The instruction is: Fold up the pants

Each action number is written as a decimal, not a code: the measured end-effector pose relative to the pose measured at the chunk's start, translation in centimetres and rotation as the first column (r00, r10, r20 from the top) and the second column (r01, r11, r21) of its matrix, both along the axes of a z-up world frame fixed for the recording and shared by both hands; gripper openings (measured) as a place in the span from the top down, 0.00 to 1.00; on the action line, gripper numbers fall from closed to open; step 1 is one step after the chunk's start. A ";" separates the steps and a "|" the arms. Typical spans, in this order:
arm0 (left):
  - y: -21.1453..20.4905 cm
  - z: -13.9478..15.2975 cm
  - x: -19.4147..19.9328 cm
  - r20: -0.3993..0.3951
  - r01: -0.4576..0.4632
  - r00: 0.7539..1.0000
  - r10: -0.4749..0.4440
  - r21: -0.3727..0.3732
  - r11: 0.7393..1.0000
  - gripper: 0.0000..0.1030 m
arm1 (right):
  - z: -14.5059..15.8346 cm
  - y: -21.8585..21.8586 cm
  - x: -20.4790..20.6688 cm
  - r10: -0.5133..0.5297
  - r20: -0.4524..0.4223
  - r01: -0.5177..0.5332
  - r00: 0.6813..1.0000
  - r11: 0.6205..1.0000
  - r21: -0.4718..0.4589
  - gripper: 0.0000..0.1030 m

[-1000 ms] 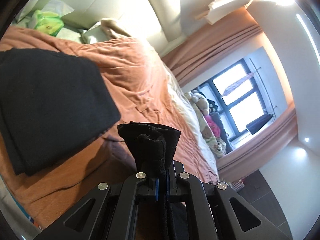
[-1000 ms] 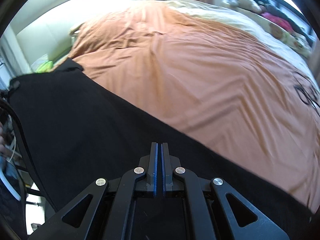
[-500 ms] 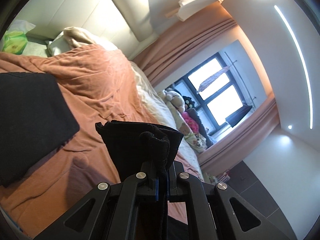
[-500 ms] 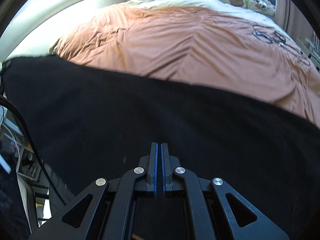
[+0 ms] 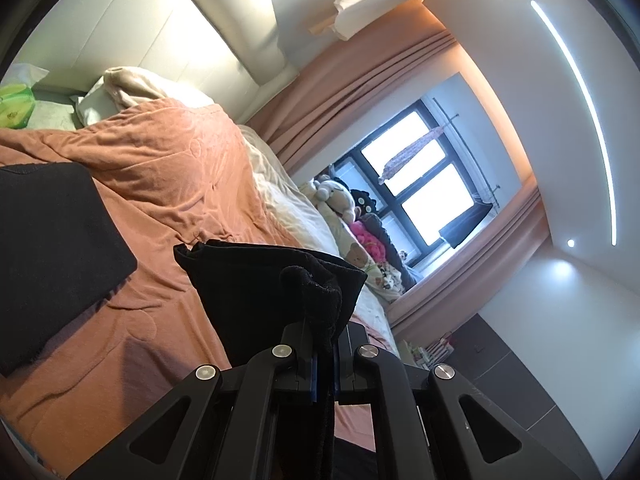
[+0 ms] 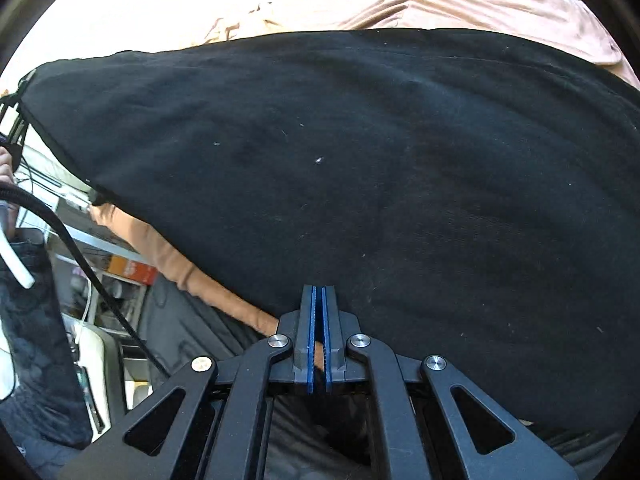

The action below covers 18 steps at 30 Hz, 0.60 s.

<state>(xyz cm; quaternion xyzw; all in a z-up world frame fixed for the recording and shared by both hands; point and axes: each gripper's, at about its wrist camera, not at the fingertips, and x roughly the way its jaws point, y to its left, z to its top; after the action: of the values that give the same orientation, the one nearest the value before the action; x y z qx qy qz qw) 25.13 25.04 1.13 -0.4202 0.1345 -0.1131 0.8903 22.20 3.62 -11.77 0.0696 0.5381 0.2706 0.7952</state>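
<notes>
My left gripper [image 5: 325, 344] is shut on a bunched corner of black pants [image 5: 272, 280], which stick up over its fingertips above the orange bedspread [image 5: 168, 184]. A flat, folded black cloth [image 5: 52, 256] lies on the bed to the left; I cannot tell if it is the same garment. In the right wrist view, black pants cloth [image 6: 360, 168] spreads across most of the frame, over the bed's edge. My right gripper [image 6: 319, 292] hovers over its near edge, tilted down, jaws shut with nothing seen between them.
Pillows [image 5: 132, 88] and a green pack [image 5: 14, 106] sit at the headboard. Plush toys [image 5: 340, 200] line the far side under the window [image 5: 424, 184]. Beside the bed run a black cable [image 6: 80, 256] and cluttered shelves [image 6: 128, 272].
The left gripper has risen with the pants corner, and the folded cloth has slid lower left in its view. The right gripper swept sideways and tipped down; black cloth now fills its view.
</notes>
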 end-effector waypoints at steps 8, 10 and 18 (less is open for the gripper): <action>-0.1 0.0 -0.4 0.012 -0.006 1.000 0.006 -0.009 1.000 0.96 | 1.9 -3.4 4.4 -0.097 0.041 0.096 0.994 0.995 0.019 1.00; 0.1 -0.2 -0.5 0.006 -0.013 1.000 0.013 -0.013 1.000 0.96 | 2.3 -3.6 5.6 -0.115 0.047 0.114 0.992 0.993 0.021 1.00; 1.0 -1.6 -0.3 -0.025 -0.031 0.999 0.030 -0.026 0.999 0.96 | 1.5 -4.5 10.0 -0.185 0.018 0.185 0.983 0.983 -0.002 1.00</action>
<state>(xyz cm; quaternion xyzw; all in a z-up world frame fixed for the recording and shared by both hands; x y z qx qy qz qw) 24.81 26.03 -0.46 -0.4352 0.1374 -0.0961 0.8846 32.25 -0.91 -10.30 0.1152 0.5228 0.1951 0.8218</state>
